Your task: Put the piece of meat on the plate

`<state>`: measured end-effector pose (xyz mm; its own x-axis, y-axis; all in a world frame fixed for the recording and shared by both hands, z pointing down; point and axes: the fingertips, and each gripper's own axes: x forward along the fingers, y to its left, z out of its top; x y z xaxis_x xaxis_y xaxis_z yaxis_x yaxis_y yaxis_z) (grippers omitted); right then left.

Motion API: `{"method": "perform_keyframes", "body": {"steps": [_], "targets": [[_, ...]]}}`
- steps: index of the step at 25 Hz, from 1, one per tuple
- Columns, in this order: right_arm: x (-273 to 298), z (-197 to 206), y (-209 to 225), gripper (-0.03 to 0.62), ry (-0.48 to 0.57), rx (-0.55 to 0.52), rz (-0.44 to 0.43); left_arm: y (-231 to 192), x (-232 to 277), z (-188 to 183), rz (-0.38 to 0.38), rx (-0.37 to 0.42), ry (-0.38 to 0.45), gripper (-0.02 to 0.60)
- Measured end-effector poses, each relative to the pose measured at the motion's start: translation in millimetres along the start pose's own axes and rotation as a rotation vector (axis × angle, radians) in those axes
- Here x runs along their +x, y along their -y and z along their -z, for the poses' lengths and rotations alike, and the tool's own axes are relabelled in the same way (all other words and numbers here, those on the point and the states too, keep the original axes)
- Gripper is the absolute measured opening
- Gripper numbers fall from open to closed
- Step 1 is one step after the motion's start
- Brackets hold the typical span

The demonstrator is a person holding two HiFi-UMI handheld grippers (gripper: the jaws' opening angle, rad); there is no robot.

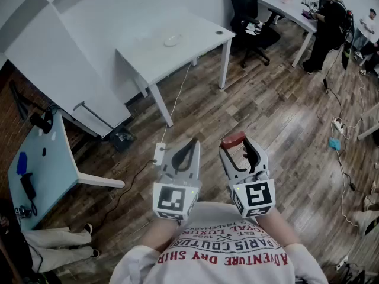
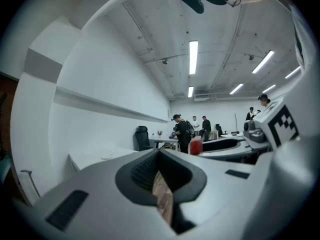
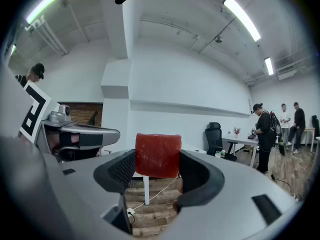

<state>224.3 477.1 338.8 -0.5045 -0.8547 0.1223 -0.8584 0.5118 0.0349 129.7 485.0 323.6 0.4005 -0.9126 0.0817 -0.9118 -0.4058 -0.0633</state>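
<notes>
The red piece of meat [image 1: 233, 139] sits between the tips of my right gripper [image 1: 235, 145], which is shut on it; the right gripper view shows the meat [image 3: 158, 155] as a red block clamped between both pads. My left gripper [image 1: 192, 143] is beside it on the left, jaws together and holding nothing. Both are held close to the person's chest, above the wooden floor. A small white plate [image 1: 172, 40] lies on the white table [image 1: 148, 58] well ahead of both grippers. The left gripper view catches the meat [image 2: 196, 146] and the plate [image 2: 106, 156].
A black office chair [image 1: 251, 13] stands behind the table's right end. People stand at a desk [image 1: 284, 7] at the far right. A light blue table [image 1: 41, 170] is at the left. A power strip [image 1: 159, 154] and cable lie on the floor.
</notes>
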Motion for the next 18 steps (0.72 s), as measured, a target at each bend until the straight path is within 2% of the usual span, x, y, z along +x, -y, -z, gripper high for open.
{"method": "perform_keyframes", "body": {"steps": [11,18], "targets": [[-7,3,9,0.276,-0.008,0.002,0.000,9,6,6,0.015,-0.012,-0.022,0.006],[-13,11,19,0.276,-0.021,0.047,-0.021,21,9,15,0.029,-0.037,-0.039,0.006]]}}
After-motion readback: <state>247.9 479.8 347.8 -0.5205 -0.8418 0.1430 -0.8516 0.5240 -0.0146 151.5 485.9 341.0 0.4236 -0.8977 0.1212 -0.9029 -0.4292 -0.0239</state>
